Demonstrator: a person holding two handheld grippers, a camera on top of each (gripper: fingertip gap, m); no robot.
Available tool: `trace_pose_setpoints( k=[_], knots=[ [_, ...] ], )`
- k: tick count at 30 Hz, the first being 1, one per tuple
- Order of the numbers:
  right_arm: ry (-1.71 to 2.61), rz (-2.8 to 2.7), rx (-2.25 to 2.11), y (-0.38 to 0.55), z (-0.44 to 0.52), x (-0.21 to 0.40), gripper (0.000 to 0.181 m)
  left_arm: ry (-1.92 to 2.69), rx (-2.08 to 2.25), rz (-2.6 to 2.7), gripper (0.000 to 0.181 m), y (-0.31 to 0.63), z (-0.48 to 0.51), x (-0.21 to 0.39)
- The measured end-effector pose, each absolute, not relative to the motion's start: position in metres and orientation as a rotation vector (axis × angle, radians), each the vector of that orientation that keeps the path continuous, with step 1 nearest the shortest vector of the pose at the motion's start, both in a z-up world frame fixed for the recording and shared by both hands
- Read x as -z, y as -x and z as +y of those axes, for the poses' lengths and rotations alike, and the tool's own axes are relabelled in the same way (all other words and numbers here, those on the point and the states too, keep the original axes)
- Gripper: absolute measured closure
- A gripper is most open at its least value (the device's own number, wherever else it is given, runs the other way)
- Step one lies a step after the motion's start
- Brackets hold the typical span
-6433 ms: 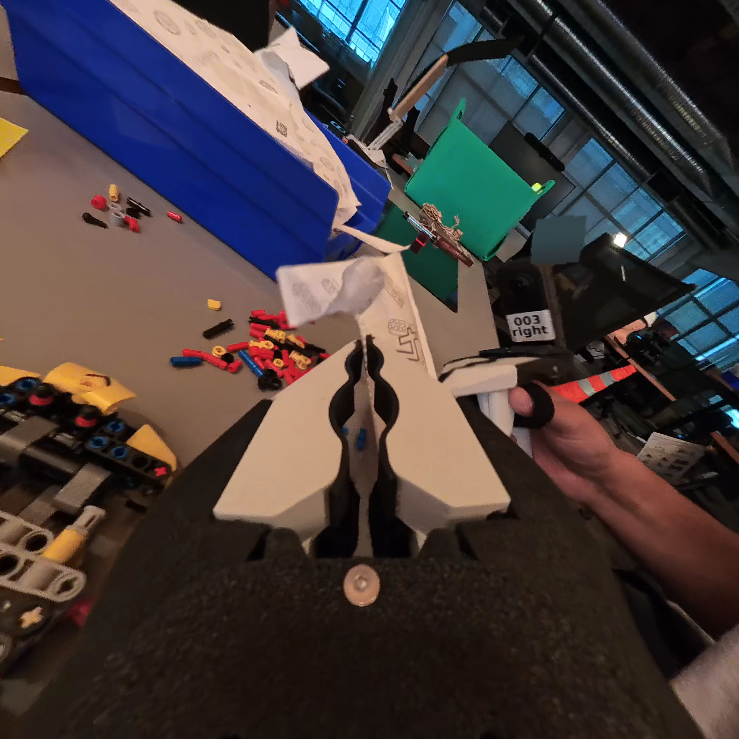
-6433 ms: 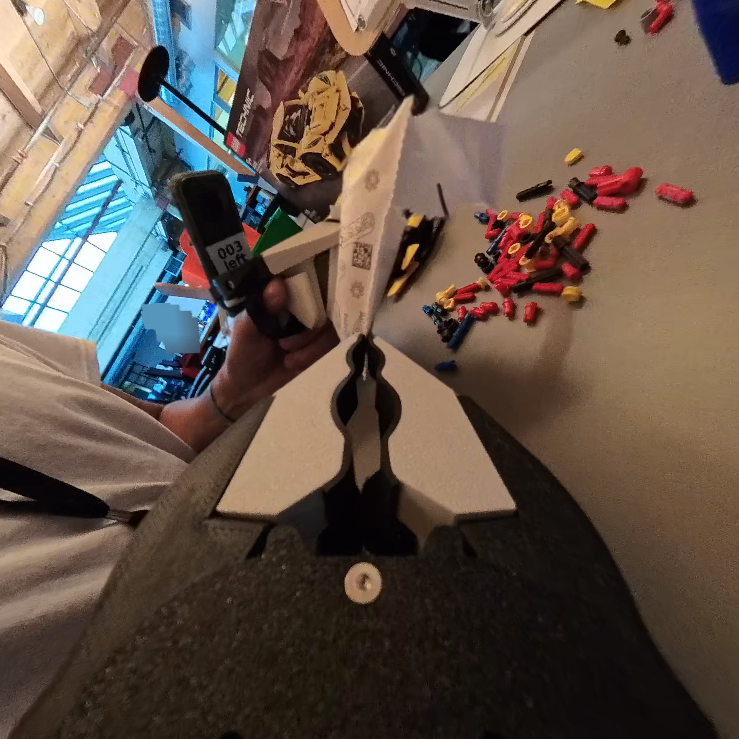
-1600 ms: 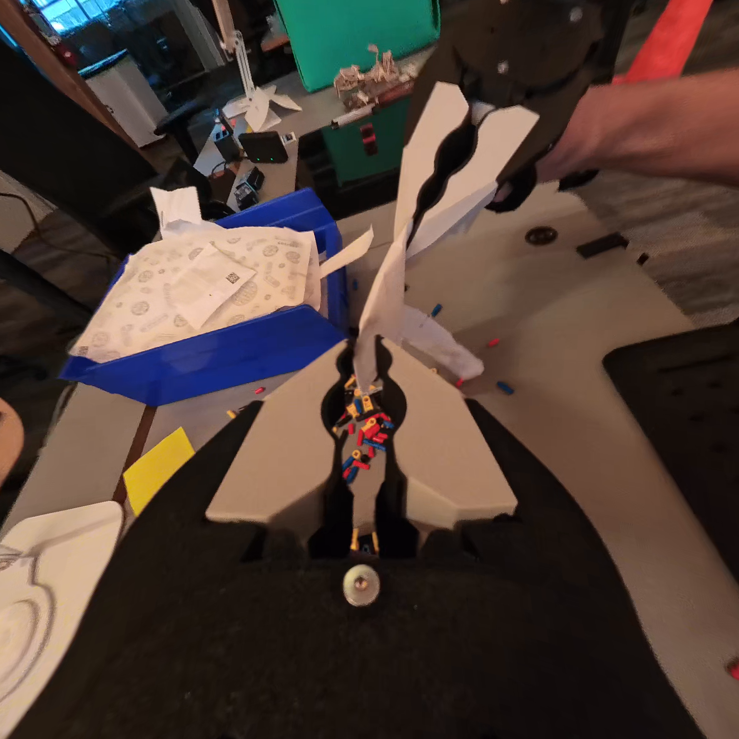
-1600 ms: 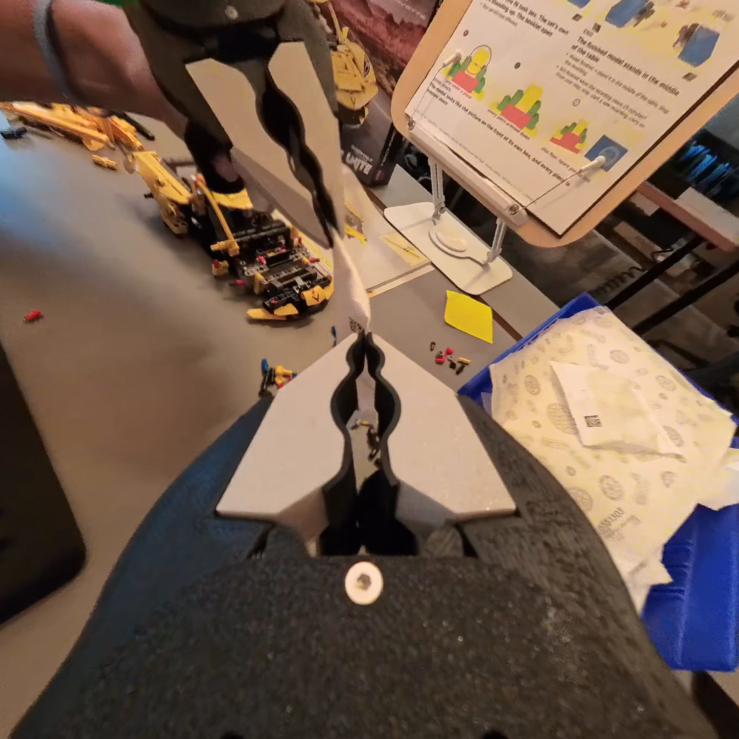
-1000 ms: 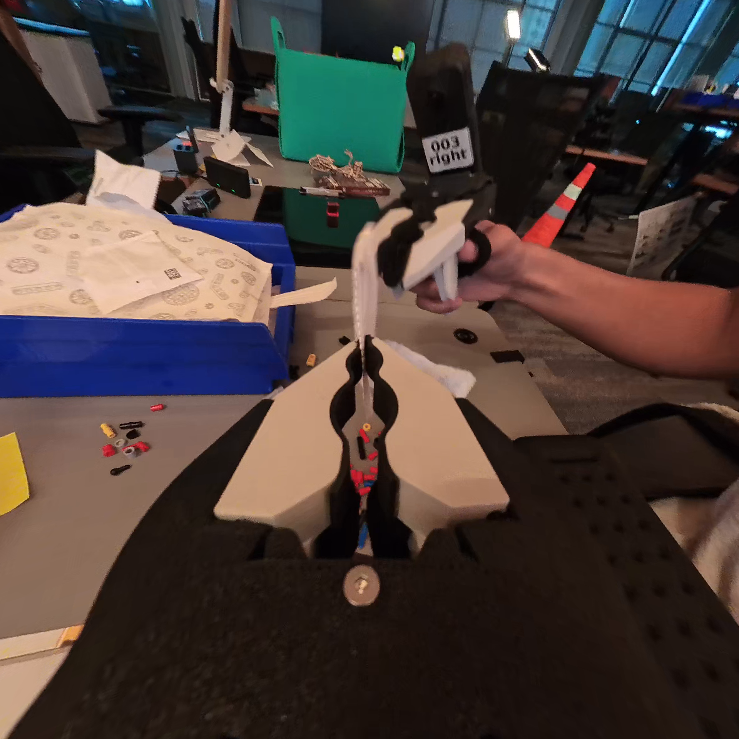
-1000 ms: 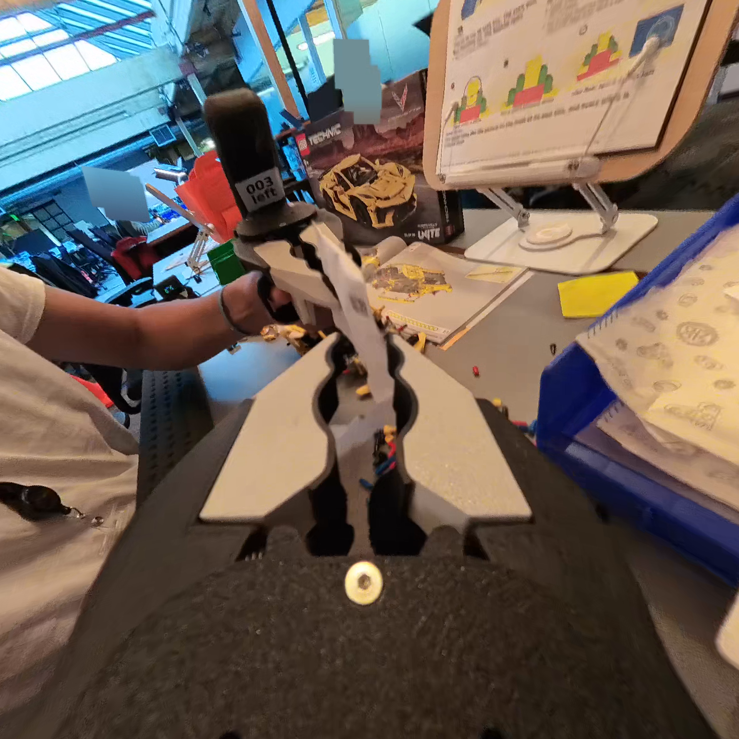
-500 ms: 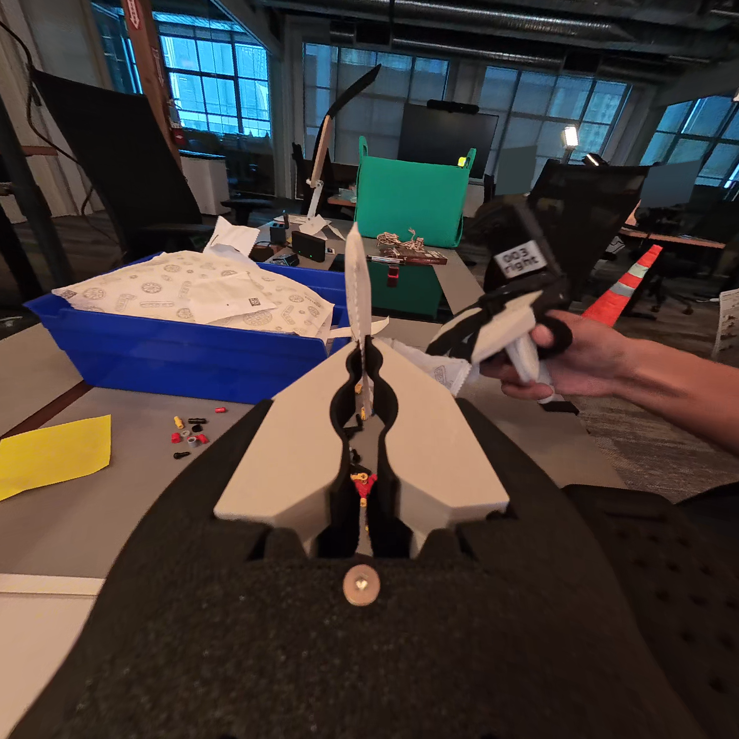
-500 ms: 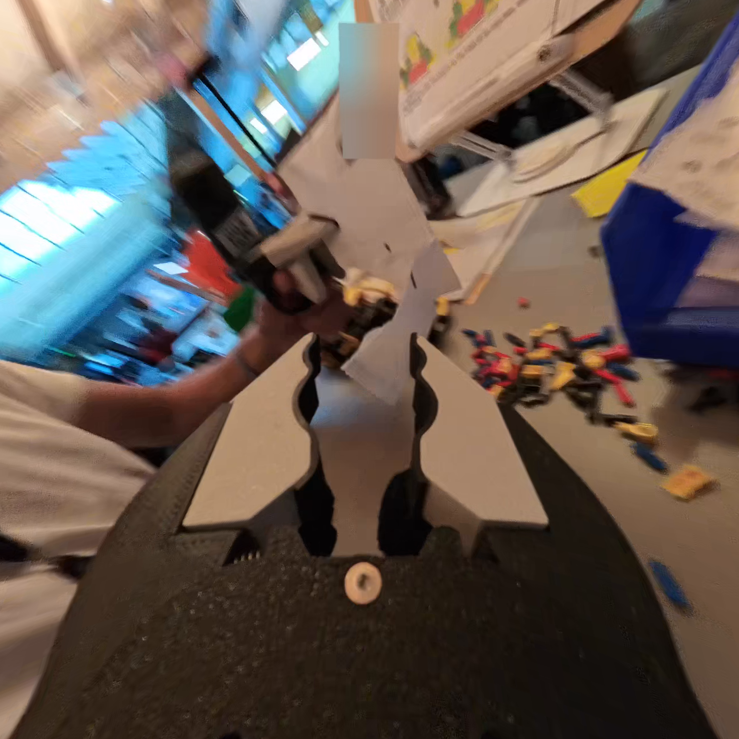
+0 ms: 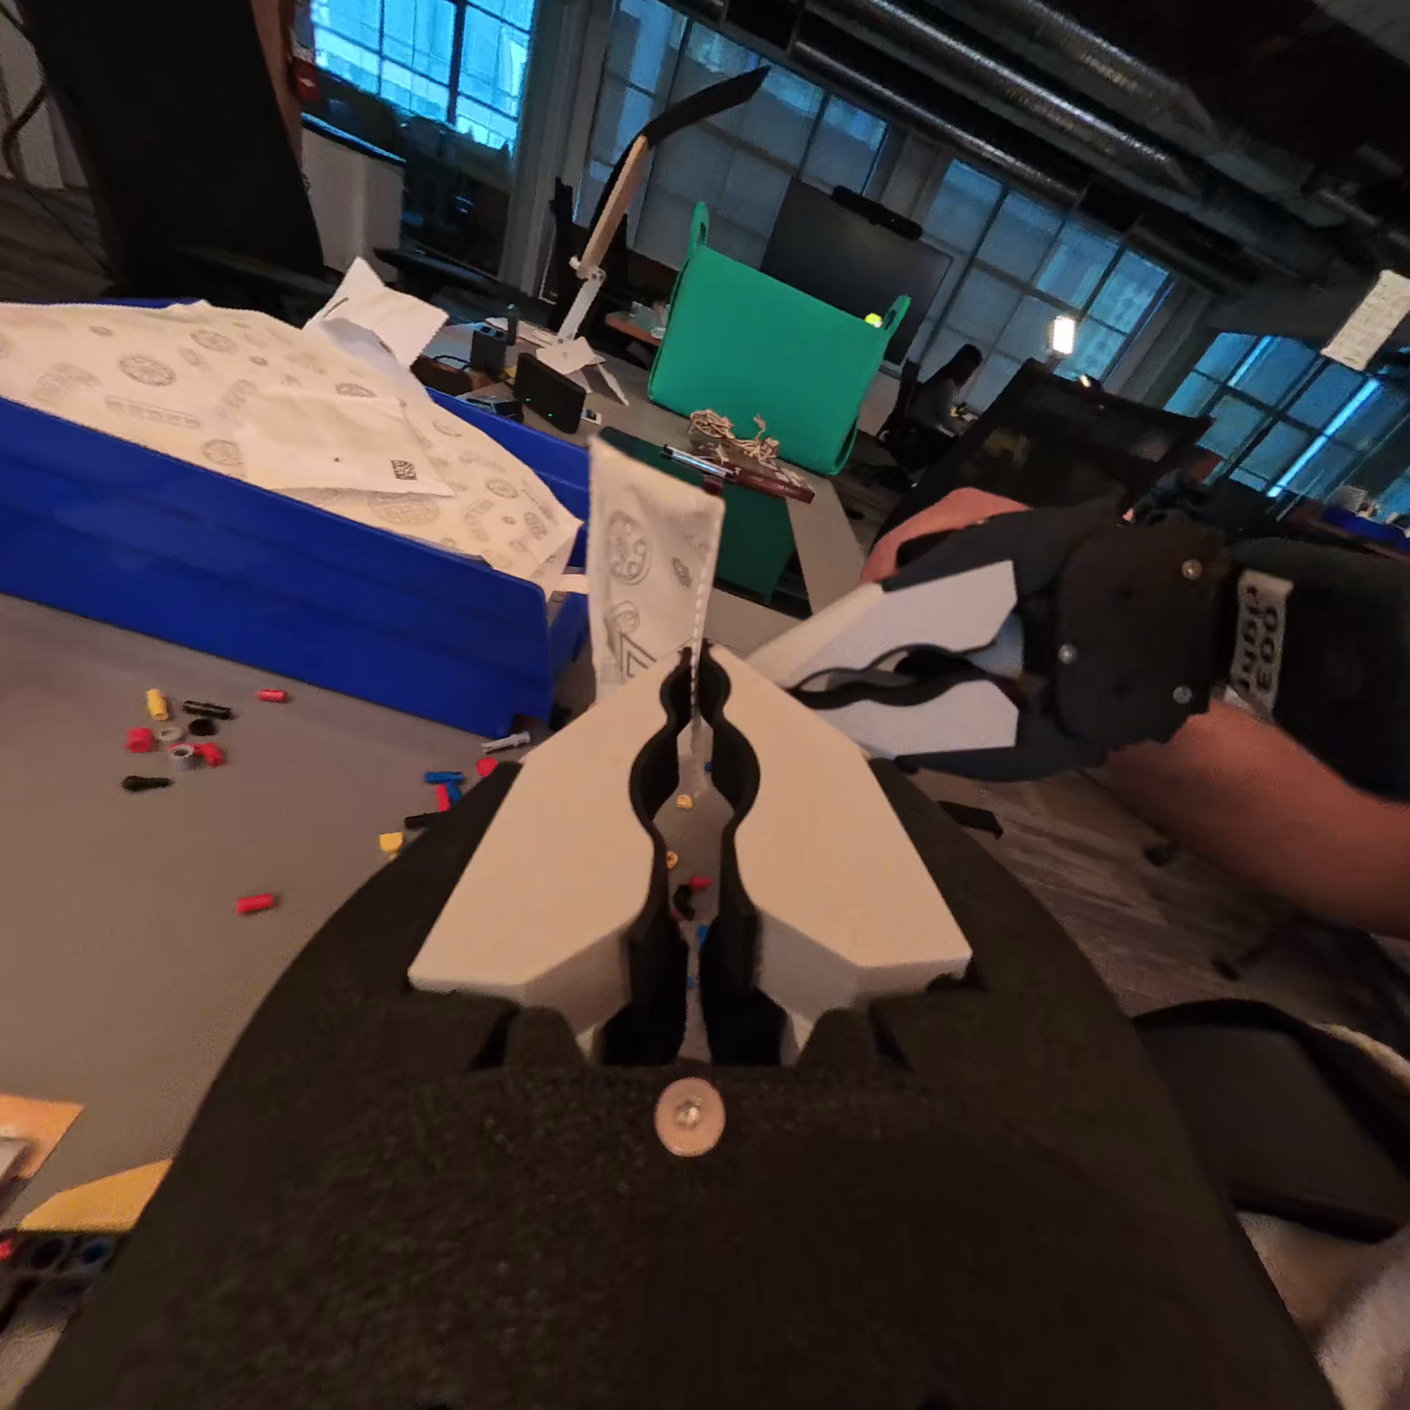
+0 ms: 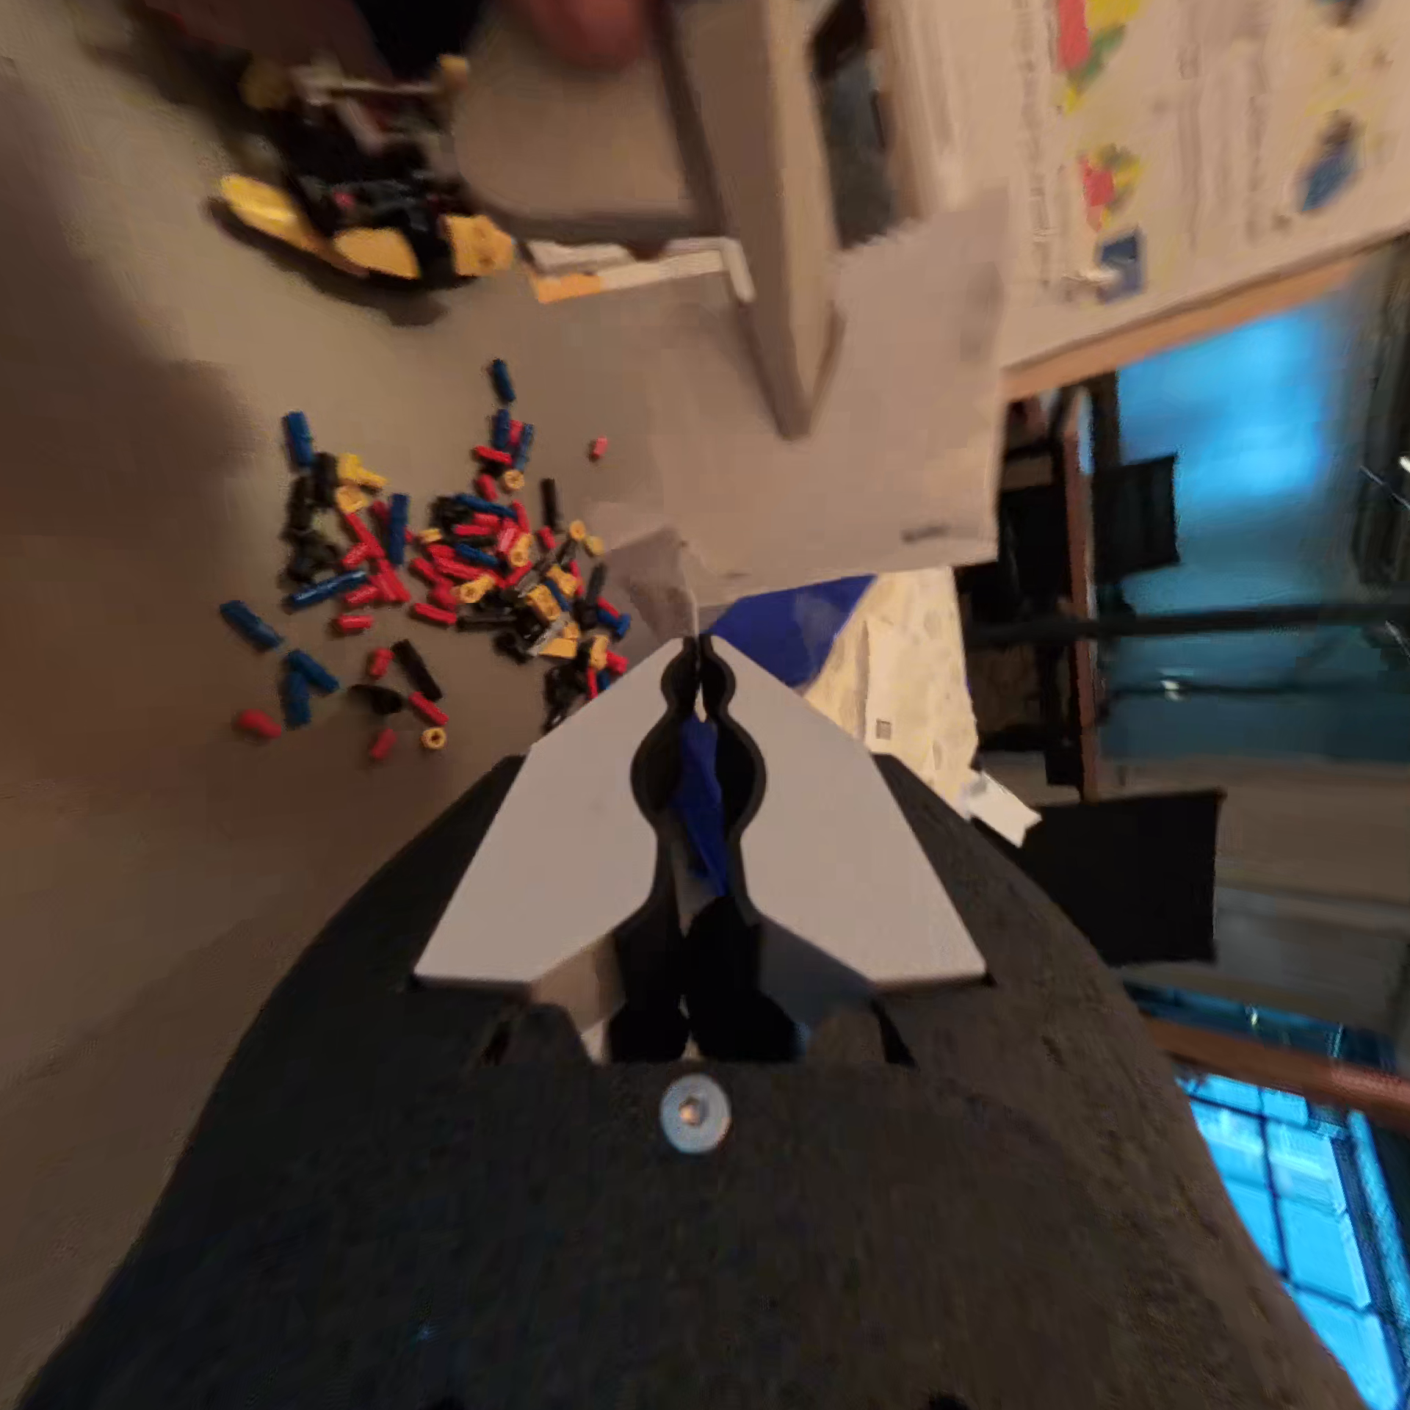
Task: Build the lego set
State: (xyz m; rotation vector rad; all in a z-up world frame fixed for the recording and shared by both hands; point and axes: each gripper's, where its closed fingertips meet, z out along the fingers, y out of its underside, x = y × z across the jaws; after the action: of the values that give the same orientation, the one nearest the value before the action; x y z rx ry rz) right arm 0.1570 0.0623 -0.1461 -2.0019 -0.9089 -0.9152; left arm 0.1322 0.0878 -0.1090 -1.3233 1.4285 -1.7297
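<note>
while the left gripper pinches the bottom edge of a white paper bag, the bag stands straight up above its tips, toward 12 o'clock in the left wrist view. its jaws are pressed together on the paper, touching at the very tips.

the right gripper comes in from 3 o'clock in that view, held by a hand. its tips sit just beside the left one's tips and the bag. in its own view, which is blurry, the right gripper has its jaws pressed together on a corner of the white paper bag. the paper spreads up toward 12 and 1 o'clock.

the lego pieces lie in a loose pile on the grey table, at 10 o'clock from the right gripper's tips. they are red, blue, black and yellow. a few more small pieces lie at 9 o'clock in the left wrist view. the half-built yellow and black model sits at 11 o'clock in the right wrist view, well apart from the pile.

a blue bin full of printed paper sits at 10 o'clock in the left wrist view, its near corner close to the bag. the table edge runs just past the grippers at 3 o'clock, with floor beyond. bare table lies open at 8 and 9 o'clock. a green bag stands far back at 12 o'clock.
</note>
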Motion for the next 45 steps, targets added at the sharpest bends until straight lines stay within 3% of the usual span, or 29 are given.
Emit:
trace_pose_setpoints(
  k=[4,10,13,18,20,22,25,28,30,32,33,43,45],
  knots=[
    [1.935,-1.066,1.139,-0.178,0.06,0.137,0.181,1.398,1.669,1.35,0.181,-0.13,0.116,0.11],
    [1.963,-1.034,1.104,-0.178,0.07,0.132,0.181,1.594,1.785,1.231,0.181,-0.143,0.128,0.113],
    [2.162,-0.733,0.646,-0.191,0.055,0.124,0.181,1.745,1.935,1.102,0.181,-0.146,0.15,0.102],
    [2.146,-0.388,0.073,-0.186,0.045,0.088,0.181,1.808,2.388,0.969,0.181,-0.146,0.153,0.061],
    [2.076,-0.329,-0.209,-0.171,0.045,0.072,0.15,1.749,2.453,1.009,0.181,-0.143,0.154,0.044],
    [1.983,-0.256,-0.452,-0.164,0.048,0.051,0.134,1.673,2.42,1.142,0.181,-0.138,0.15,0.032],
    [1.788,-0.184,-0.752,-0.156,0.056,0.012,0.132,1.567,2.388,1.292,0.181,-0.129,0.14,0.018],
    [1.771,-0.145,-0.922,-0.155,0.072,0.015,0.13,1.431,2.344,1.473,0.181,-0.116,0.125,0.011],
    [1.764,-0.172,-1.043,-0.144,0.079,0.021,0.142,1.374,2.323,1.539,0.181,-0.11,0.118,0.008],
    [1.712,-0.238,-1.115,-0.131,0.078,0.018,0.177,1.36,2.268,1.567,0.181,-0.11,0.118,0.011],
    [1.707,-0.252,-1.081,-0.13,0.081,0.019,0.181,1.358,2.232,1.57,0.181,-0.111,0.118,0.014],
    [1.765,-0.202,-0.85,-0.151,0.084,0.044,0.181,1.242,2.063,1.621,0.181,-0.121,0.119,0.029],
    [1.774,-0.189,-0.844,-0.158,0.081,0.047,0.181,1.226,2.032,1.637,0.174,-0.121,0.119,0.031]
  ],
)
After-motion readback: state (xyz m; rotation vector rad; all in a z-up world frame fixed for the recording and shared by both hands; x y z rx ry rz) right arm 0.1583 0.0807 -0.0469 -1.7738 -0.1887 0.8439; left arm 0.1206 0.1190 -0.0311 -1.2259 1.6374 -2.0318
